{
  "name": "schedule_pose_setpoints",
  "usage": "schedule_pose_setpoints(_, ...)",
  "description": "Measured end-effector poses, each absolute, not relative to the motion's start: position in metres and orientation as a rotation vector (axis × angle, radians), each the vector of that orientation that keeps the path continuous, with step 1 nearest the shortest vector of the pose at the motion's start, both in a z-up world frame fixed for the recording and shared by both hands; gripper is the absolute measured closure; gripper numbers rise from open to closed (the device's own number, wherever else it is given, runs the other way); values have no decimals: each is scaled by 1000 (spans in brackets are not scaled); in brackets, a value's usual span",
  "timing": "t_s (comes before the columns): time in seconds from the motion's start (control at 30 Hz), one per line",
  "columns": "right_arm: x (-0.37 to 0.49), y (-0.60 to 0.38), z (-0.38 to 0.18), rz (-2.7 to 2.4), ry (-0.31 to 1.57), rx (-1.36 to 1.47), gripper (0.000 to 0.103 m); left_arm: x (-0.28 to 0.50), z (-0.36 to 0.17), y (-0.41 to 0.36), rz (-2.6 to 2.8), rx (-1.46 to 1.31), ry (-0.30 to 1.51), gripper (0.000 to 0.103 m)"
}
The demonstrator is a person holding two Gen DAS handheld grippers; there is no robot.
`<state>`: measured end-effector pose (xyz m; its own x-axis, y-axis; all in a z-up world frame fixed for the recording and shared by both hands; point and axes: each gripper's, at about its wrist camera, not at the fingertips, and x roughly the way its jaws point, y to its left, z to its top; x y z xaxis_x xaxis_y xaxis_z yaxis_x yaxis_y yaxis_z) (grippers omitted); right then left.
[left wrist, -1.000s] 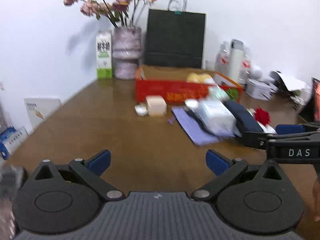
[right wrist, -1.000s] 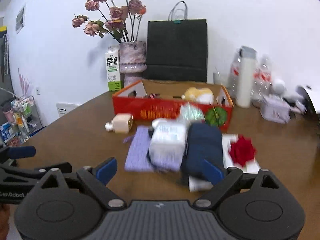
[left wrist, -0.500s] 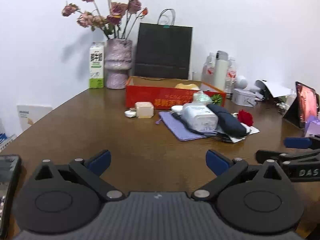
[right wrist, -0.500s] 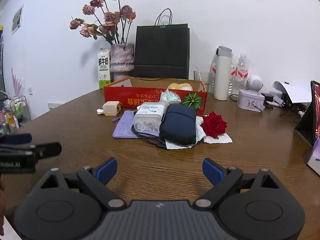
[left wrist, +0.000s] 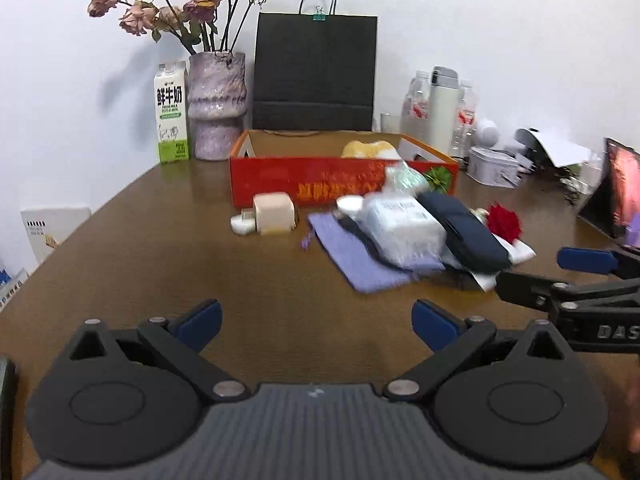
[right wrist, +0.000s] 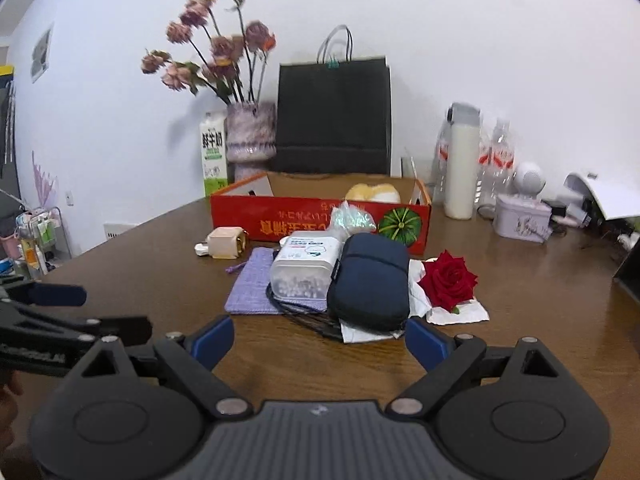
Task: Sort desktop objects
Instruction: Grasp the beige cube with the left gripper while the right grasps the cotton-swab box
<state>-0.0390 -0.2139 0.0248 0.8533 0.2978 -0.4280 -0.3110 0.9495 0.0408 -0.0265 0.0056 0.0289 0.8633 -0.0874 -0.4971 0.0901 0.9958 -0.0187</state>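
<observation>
A heap of desk objects lies mid-table: a purple cloth pouch (right wrist: 254, 284), a clear white-lidded box (right wrist: 306, 266), a dark blue case (right wrist: 370, 280), a black cable (right wrist: 304, 318), a red rose (right wrist: 450, 280) on white paper and a beige cube bottle (right wrist: 226, 242). Behind stands a red cardboard box (right wrist: 320, 218). My right gripper (right wrist: 318, 340) is open and empty, just short of the blue case. My left gripper (left wrist: 316, 320) is open and empty, well short of the pouch (left wrist: 356, 254) and the red box (left wrist: 340, 186). The right gripper also shows in the left wrist view (left wrist: 540, 276).
At the back stand a milk carton (left wrist: 172, 114), a vase of dried roses (left wrist: 216, 108) and a black paper bag (left wrist: 314, 72). Bottles and a white flask (right wrist: 464, 160), a small tin (right wrist: 520, 216) and a tablet (left wrist: 622, 192) stand at the right.
Both grippers drew back and rose, then came forward toward the heap again. Both stayed open and empty. The objects on the table have not moved.
</observation>
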Motion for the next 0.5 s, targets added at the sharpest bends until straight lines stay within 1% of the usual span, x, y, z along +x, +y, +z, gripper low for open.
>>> schedule_pose_setpoints(0.1,-10,-215,36,307,448,-5,11,10,32,5,-106,-13,506,0)
schedule_pose_setpoints(0.2,21,-214,44,303,462,11,14,51,34,13,-70,-18,506,0)
schedule_pose_setpoints(0.23,32,-212,47,310,477,19,18,65,36,17,-41,-18,502,0)
schedule_pose_setpoints(0.27,40,-209,49,326,483,23,19,76,38,21,-31,-20,489,0)
schedule_pose_setpoints(0.33,54,-199,52,378,492,6,19,101,38,29,-29,-49,473,0)
schedule_pose_setpoints(0.37,62,-192,52,396,491,-10,19,119,36,31,-41,-74,499,1)
schedule_pose_setpoints(0.4,71,-184,49,405,493,-29,19,136,31,31,-53,-81,541,5)
schedule_pose_setpoints(0.47,92,-166,41,412,530,-77,27,161,21,27,-30,-42,594,24)
schedule_pose_setpoints(0.5,101,-159,35,413,551,-96,32,166,16,26,-25,-30,593,28)
